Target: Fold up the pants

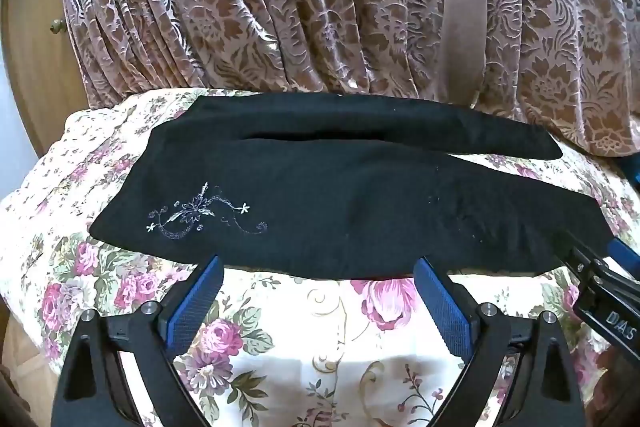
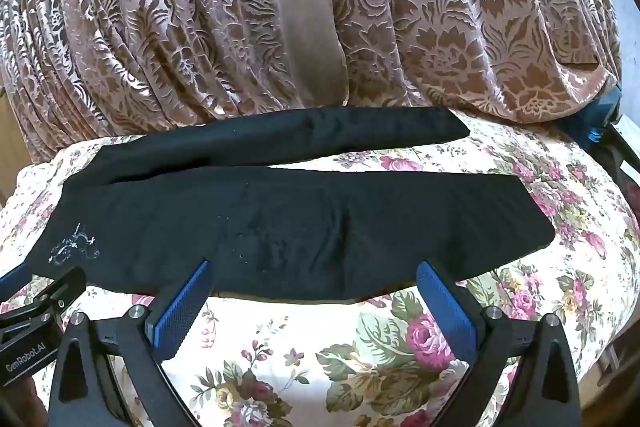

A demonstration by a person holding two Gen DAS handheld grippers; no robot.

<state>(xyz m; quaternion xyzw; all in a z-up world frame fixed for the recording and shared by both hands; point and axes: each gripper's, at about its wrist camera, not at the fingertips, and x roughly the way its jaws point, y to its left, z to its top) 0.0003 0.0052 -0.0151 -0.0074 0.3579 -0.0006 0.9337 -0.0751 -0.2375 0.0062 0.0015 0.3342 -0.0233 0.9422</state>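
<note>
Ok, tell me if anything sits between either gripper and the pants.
Nothing visible does. The left gripper and right gripper are both open at the near edge of the black pants, with only bare floral cloth beneath them. The curtain hangs behind the pants, out of the way.

- A home, most likely a bedroom or living room, to judge by the soft furnishings.
- The work surface is covered by a floral cloth (image 1: 304, 311) printed with pink roses and green leaves on cream, like a bedspread or a tablecloth; which it is cannot be told.
- Behind it hangs a heavy pleated curtain (image 1: 280, 7) in brown and pale pink damask, with a plain band (image 1: 464, 7) running down it.
- At the far left stands wooden furniture (image 1: 36, 67) with a small round knob (image 1: 58, 25), like a wardrobe or cabinet door.
</note>
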